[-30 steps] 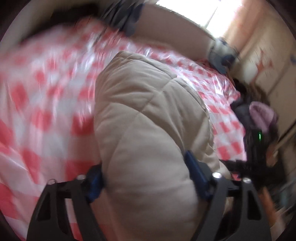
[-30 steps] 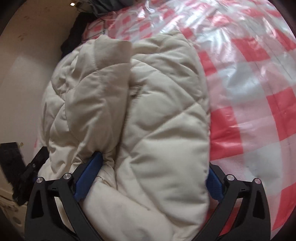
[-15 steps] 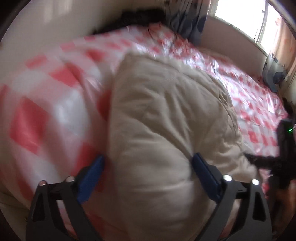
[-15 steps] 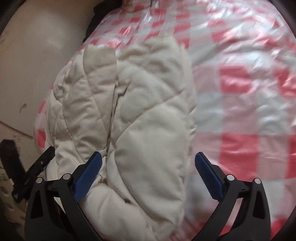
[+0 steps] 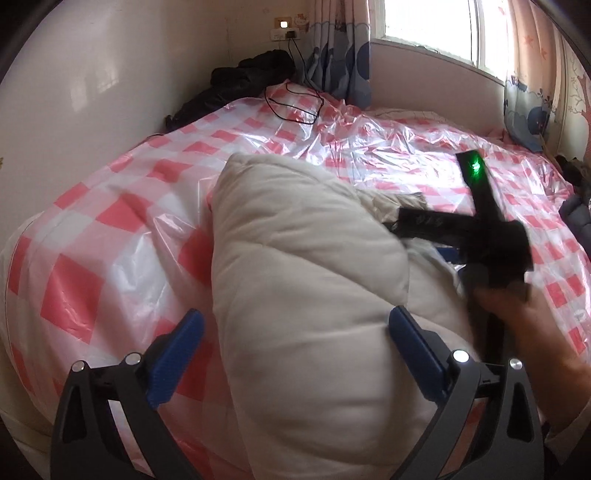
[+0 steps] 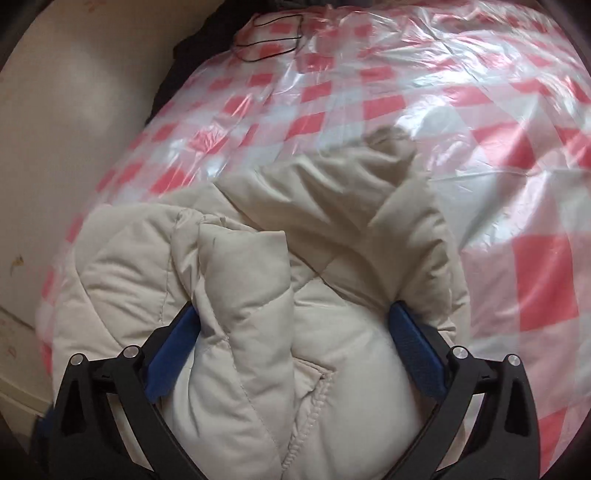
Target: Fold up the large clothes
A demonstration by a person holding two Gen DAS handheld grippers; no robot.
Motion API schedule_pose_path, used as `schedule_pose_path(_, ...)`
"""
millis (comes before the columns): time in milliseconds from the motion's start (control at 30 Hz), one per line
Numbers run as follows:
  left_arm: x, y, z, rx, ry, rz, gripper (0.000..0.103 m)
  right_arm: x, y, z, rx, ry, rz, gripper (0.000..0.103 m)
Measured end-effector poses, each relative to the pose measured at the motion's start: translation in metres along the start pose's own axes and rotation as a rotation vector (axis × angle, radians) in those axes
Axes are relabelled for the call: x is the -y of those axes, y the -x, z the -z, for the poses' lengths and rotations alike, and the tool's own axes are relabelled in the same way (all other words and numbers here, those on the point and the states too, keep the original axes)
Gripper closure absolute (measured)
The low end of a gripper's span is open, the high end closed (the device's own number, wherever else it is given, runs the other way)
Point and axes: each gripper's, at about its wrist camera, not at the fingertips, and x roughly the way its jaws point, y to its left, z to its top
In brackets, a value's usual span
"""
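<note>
1. Here, my left gripper [image 5: 295,347] stands with its jaws spread wide; the blue pads [image 5: 177,354] flank a puffy fold of the cream quilted jacket [image 5: 306,295], the right pad against the fabric and the left one apart from it, so nothing is pinched.
2. My right gripper [image 6: 295,350] is also spread wide, with a thick bundle of the same jacket [image 6: 258,314] bulging between its blue pads [image 6: 415,354]; both pads touch the padding, but I cannot tell whether they truly squeeze it.
3. The jacket lies bunched on the bed, on a red-and-white checked plastic sheet [image 5: 110,258], near the edge closest to me.
4. In the left view, my right hand [image 5: 524,332] holds the other tool's black body just beside the jacket, a green light [image 5: 474,168] glowing on it.
5. A black cable [image 5: 295,103] loops on the sheet far off, near dark clothing [image 5: 236,81] against the wall.
6. Patterned curtains [image 5: 343,48] hang beside the bright window [image 5: 428,26].
</note>
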Motion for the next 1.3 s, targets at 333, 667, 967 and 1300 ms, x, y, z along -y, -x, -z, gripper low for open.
schedule_pose_path(333, 0.004, 0.008, 0.001, 0.027, -0.036, -0.012, 0.007, -0.028, 0.075, 0.065, 0.081, 0.233, 0.028, 0.007)
schedule_pose_path(667, 0.013, 0.010, 0.003, 0.035, -0.079, -0.026, 0.007, -0.019, 0.101, 0.088, 0.110, 0.230, 0.023, 0.007)
schedule_pose_path(967, 0.017, 0.015, 0.001, 0.051, -0.085, -0.012, 0.007, 0.002, 0.093, 0.123, 0.054, 0.207, 0.029, 0.007)
schedule_pose_path(1300, 0.014, 0.023, -0.002, 0.083, -0.069, 0.005, 0.007, -0.014, 0.104, 0.121, 0.034, 0.237, 0.107, 0.007)
